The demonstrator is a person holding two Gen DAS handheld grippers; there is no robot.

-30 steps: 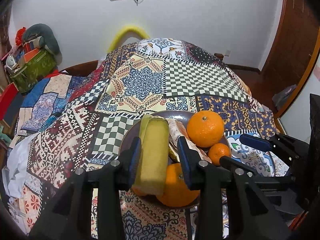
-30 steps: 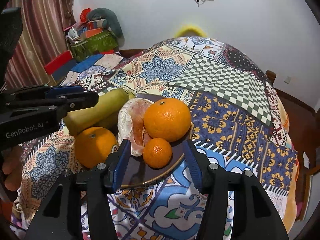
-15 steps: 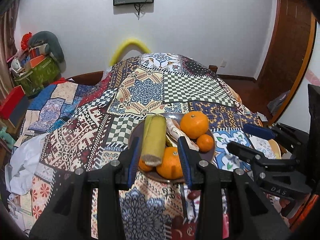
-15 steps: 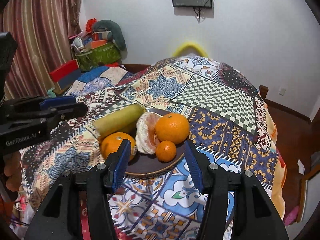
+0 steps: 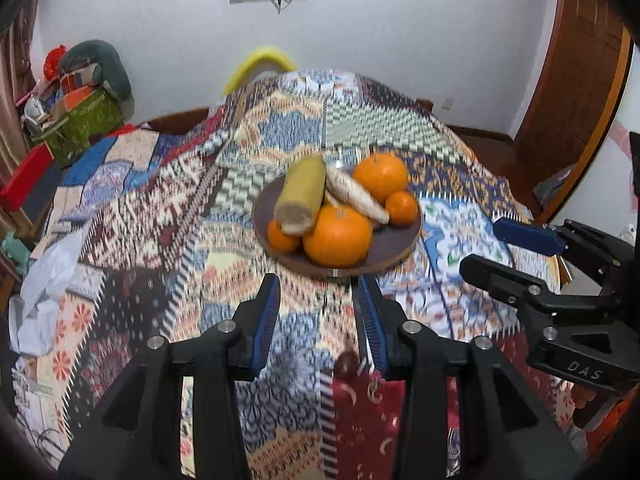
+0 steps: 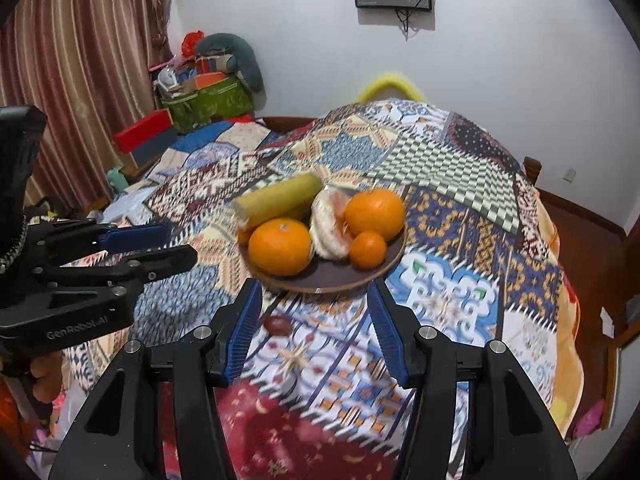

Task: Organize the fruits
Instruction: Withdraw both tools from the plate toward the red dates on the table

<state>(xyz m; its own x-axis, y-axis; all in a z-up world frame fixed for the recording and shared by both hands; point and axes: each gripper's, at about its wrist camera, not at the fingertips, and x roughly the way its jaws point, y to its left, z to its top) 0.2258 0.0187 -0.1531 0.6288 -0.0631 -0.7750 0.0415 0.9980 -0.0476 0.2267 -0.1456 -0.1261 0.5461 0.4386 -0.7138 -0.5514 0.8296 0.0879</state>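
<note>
A dark round plate sits on the patchwork cloth. It holds a yellow-green cut fruit, a peeled pomelo piece, two large oranges and small ones. My left gripper is open and empty, short of the plate's near rim. My right gripper is open and empty, also short of the plate. It shows at the right of the left view.
A small dark red fruit-like item lies on the cloth between the grippers and the plate. The patchwork-covered table fills the scene. Boxes and bags pile at the far left; a wooden door stands right.
Both grippers have pulled back and up from the plate. The left gripper, which had its fingers around the yellow-green fruit, now stands clear of it; the fruit rests on the plate.
</note>
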